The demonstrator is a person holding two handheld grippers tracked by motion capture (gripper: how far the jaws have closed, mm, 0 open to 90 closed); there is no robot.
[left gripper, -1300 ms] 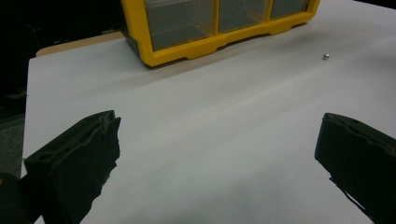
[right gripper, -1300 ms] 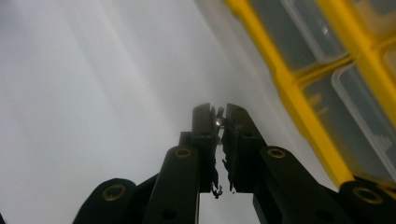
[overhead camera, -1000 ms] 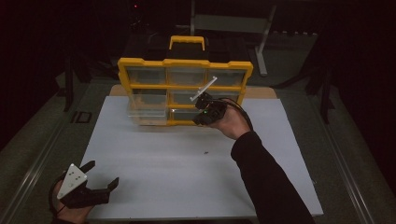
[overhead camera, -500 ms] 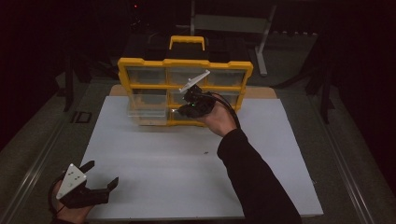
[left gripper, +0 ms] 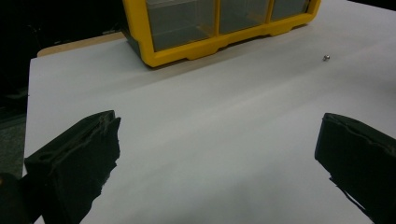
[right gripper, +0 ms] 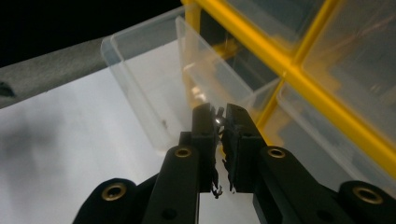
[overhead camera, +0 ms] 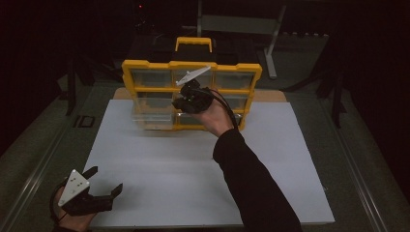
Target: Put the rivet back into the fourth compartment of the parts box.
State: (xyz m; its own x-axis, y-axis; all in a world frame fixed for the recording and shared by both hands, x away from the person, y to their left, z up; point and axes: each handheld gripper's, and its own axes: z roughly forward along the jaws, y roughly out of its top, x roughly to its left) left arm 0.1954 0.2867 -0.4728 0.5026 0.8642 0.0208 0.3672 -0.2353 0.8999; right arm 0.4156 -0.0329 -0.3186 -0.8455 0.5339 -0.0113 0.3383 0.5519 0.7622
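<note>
A yellow organizer (overhead camera: pixel 191 65) with clear drawers stands at the far side of the white sheet (overhead camera: pixel 193 179). One clear drawer (overhead camera: pixel 152 118) is pulled out at its lower left. My right gripper (overhead camera: pixel 178 102) hovers in front of the organizer's middle, just right of that drawer. In the right gripper view the gripper (right gripper: pixel 219 114) is shut on a small shiny metal piece (right gripper: pixel 218 120), with the drawer (right gripper: pixel 140 88) and the yellow frame (right gripper: pixel 299 60) just beyond. My left gripper (overhead camera: pixel 104 180) rests open at the near left corner, with nothing between its jaws (left gripper: pixel 219 126).
A tiny metal piece (left gripper: pixel 327 58) lies loose on the sheet in front of the organizer (left gripper: pixel 205 46). A black case with a yellow handle (overhead camera: pixel 193 43) sits behind the organizer, and a metal stand (overhead camera: pixel 270 48) behind that.
My right gripper has moved left and a little up across the organizer's front, still shut. The left gripper has kept still.
</note>
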